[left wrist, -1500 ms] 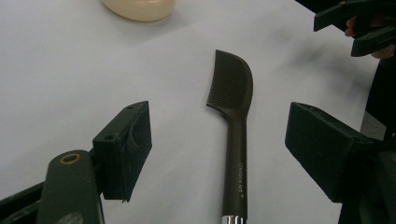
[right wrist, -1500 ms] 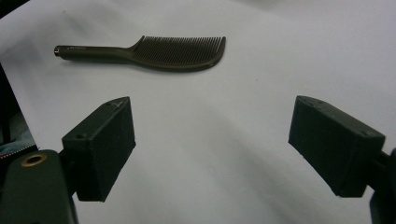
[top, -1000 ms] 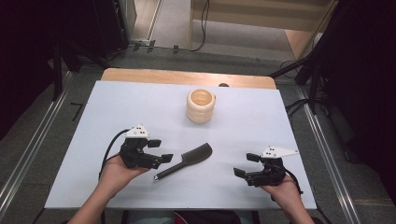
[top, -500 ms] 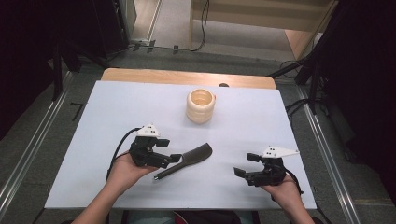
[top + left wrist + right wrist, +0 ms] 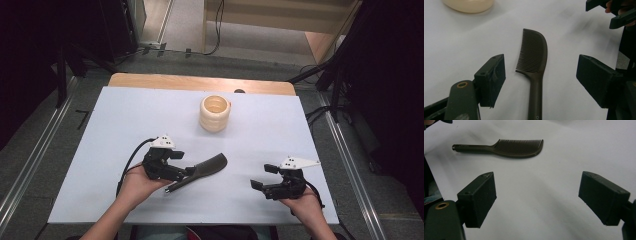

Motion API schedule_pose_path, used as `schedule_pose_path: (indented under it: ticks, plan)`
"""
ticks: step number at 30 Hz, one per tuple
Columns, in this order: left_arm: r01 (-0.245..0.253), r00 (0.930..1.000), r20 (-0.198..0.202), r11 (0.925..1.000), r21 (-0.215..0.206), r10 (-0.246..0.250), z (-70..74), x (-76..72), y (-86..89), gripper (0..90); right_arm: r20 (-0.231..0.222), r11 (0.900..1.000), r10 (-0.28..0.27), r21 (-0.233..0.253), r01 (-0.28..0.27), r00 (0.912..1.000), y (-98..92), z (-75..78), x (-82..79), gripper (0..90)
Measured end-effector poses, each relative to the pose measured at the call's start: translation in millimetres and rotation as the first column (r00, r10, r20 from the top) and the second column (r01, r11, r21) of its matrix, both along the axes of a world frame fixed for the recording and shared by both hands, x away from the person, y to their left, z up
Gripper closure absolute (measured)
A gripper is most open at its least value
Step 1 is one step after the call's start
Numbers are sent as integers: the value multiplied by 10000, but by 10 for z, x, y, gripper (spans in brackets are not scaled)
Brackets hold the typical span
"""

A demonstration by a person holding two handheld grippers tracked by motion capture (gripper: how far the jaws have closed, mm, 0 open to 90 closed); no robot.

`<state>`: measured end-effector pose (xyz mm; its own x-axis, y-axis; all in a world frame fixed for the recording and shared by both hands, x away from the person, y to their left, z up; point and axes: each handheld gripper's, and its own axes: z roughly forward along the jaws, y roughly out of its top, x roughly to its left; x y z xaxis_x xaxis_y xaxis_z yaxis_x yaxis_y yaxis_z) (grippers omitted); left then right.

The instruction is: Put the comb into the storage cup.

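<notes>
The white tabletop (image 5: 125,125) is a smooth matte sheet with a strip of pale wood showing along its far edge. Near the far middle stands a cream cup (image 5: 215,114), round and ribbed in stacked rings, its mouth open upward. A dark brown comb (image 5: 200,171) lies flat toward the near side, between the two hands and closer to the left one; it is a single moulded plastic piece with a curved back, a row of fine teeth and a slim round handle.

The left gripper (image 5: 186,165) sits low over the handle end of the comb. In the left gripper view its blocky black fingers (image 5: 491,80) stand wide apart with the handle (image 5: 535,97) running between them, touching neither. The right gripper (image 5: 264,177) rests well apart from the comb, its flat-faced fingers (image 5: 477,198) spread open over bare tabletop, holding nothing.
</notes>
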<state>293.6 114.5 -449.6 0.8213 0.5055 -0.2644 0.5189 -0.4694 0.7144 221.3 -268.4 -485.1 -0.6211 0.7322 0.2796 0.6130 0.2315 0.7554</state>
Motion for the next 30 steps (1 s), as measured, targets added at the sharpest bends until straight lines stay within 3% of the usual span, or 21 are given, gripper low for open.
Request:
schedule_pose_path:
  ticks: [17,30]
  plan:
    - [298,9995,-127,9976,628,-290,-134,-70,-3,270,-13,10000,9,-33,-9,10000,0,-1,0,128]
    - [470,9988,-160,9953,841,-458,-239,-128,46,310,21,9999,130,-27,-130,9999,10,3,23,128]
